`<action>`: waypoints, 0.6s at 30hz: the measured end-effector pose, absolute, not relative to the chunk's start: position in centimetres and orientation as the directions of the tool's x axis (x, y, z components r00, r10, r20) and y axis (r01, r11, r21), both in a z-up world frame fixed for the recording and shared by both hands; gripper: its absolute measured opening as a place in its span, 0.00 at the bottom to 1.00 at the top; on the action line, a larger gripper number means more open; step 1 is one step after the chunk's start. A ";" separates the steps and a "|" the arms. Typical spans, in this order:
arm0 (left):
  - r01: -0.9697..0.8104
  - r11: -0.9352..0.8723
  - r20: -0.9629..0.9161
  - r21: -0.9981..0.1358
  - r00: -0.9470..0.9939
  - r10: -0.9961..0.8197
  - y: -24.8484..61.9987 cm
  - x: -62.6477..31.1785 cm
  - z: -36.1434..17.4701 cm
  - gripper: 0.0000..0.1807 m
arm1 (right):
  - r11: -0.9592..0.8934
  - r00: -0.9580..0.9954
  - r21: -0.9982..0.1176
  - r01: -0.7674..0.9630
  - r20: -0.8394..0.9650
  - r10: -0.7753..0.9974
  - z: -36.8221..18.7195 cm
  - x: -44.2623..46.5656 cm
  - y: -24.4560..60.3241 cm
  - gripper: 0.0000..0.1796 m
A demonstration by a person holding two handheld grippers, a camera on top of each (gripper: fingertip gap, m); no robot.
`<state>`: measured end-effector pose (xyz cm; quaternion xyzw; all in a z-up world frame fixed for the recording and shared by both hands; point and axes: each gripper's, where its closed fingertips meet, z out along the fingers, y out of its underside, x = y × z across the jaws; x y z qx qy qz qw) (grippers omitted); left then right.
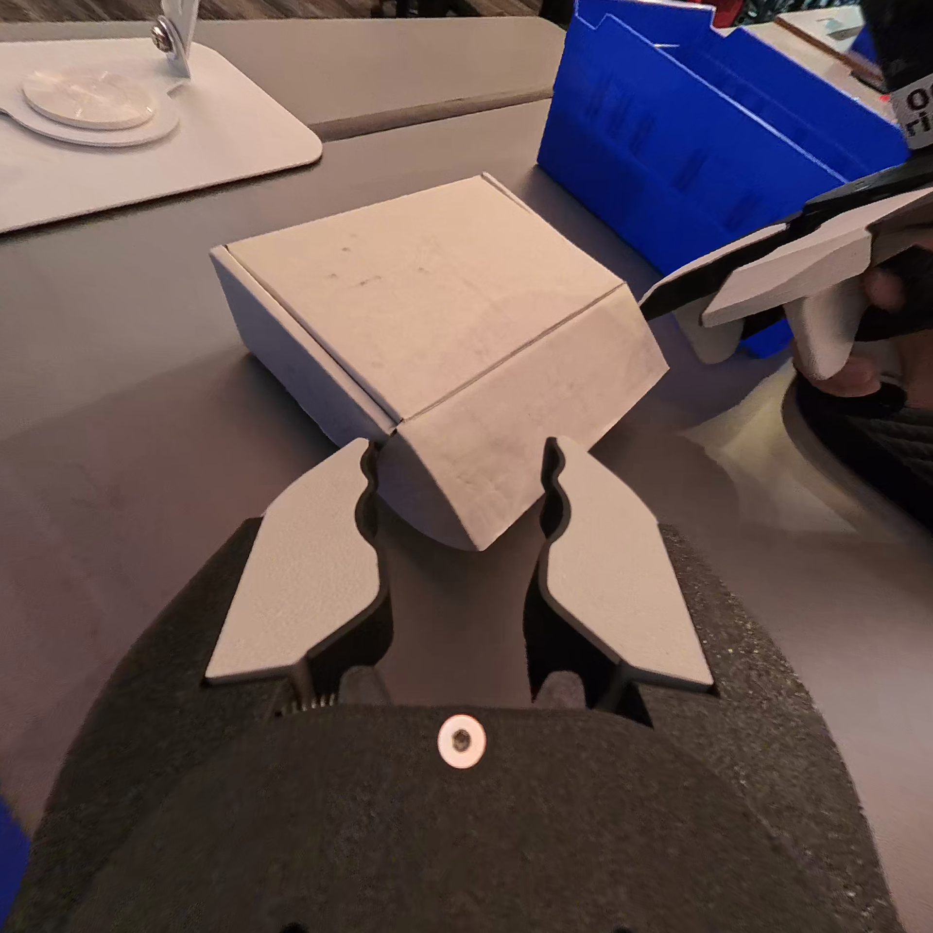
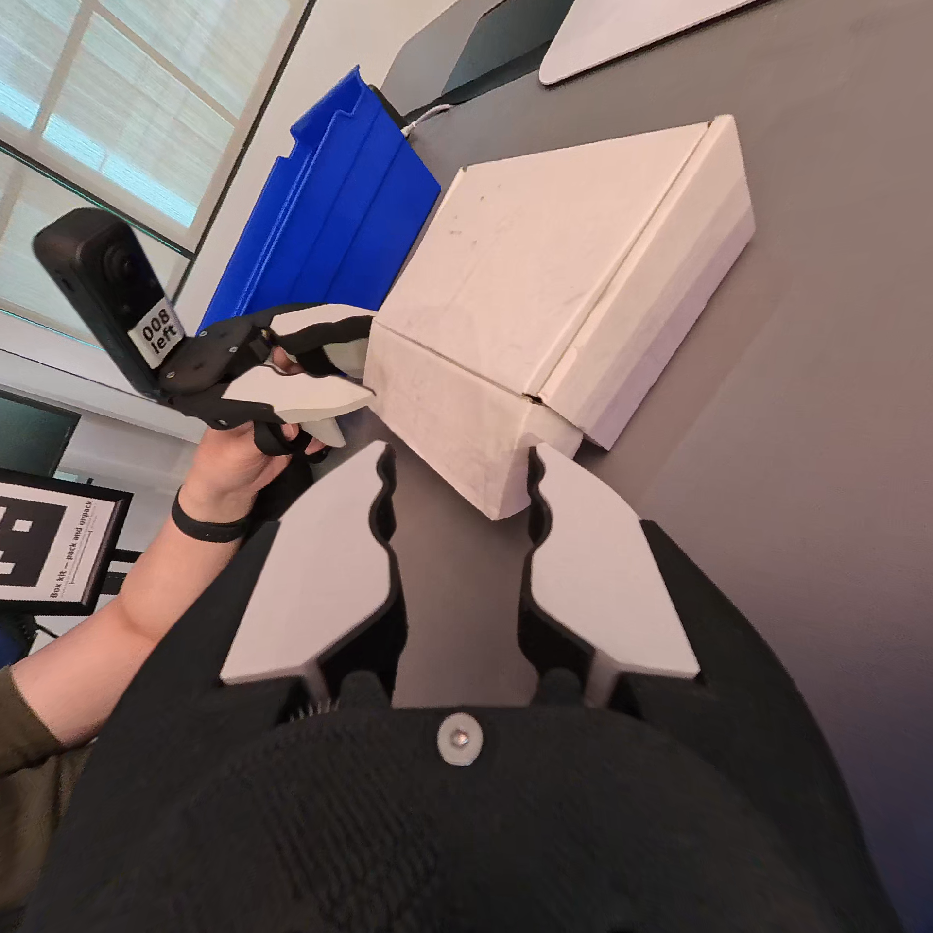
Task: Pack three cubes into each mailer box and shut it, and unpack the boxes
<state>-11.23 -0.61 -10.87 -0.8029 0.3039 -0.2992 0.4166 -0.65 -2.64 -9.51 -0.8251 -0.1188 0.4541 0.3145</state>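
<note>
We see one white cardboard mailer box (image 1: 419, 308) lying on the dark grey worktop (image 1: 126, 404), its lid folded down over the body. The lid's front flap (image 1: 525, 429) is not tucked in: it slopes outward and down from a crease along the lid's front edge, standing clear of the box's front wall. The cardboard is matt and plain, with a few small dark scuffs and speckles on the top face, and a seam runs along the side where the lid meets the wall. Whether anything is inside we cannot tell.

Our left claw (image 1: 459, 449) is spread, its two pale fingers on either side of one lower corner of the flap without pressing on it. In the right wrist view our right claw (image 2: 459, 454) is spread as well, straddling the flap's other lower corner (image 2: 505, 484); its right-side finger looks to be just against the cardboard edge, though we cannot tell if it truly touches. Each claw also shows in the other's view, at the flap's far end, and a hand (image 2: 237, 464) with a black wristband grips the left tool.

A blue plastic bin (image 1: 707, 146) stands just behind the box, on the side nearer the right claw. A pale mat (image 1: 151, 151) lies farther off on the worktop, well apart from the box.
</note>
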 end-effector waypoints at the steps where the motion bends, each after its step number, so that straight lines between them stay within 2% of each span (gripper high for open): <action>1: -0.249 -0.458 0.206 -0.853 0.646 -0.735 -0.4 -11.3 -11.0 0.33 | -0.771 0.565 -0.631 -0.086 -0.668 0.484 -9.6 -0.6 -2.5 0.28; 9: -0.263 -0.443 0.167 -0.857 0.672 -0.722 0.4 -11.6 -11.1 0.30 | -0.744 0.565 -0.665 -0.069 -0.640 0.520 -9.5 -0.6 -2.2 0.28; 11: -0.248 -0.451 0.173 -0.857 0.688 -0.705 0.7 -12.0 -11.2 0.34 | -0.726 0.583 -0.686 -0.049 -0.610 0.537 -9.4 -0.5 -2.2 0.28; 13: -0.239 -0.454 0.173 -0.858 0.698 -0.695 1.0 -12.2 -11.3 0.39 | -0.688 0.627 -0.725 -0.006 -0.539 0.563 -9.6 -0.3 -1.9 0.28; 18: -0.231 -0.450 0.193 -0.863 0.672 -0.715 1.0 -11.6 -11.4 0.40 | -0.588 0.737 -0.799 0.125 -0.322 0.594 -10.5 0.4 -0.4 0.31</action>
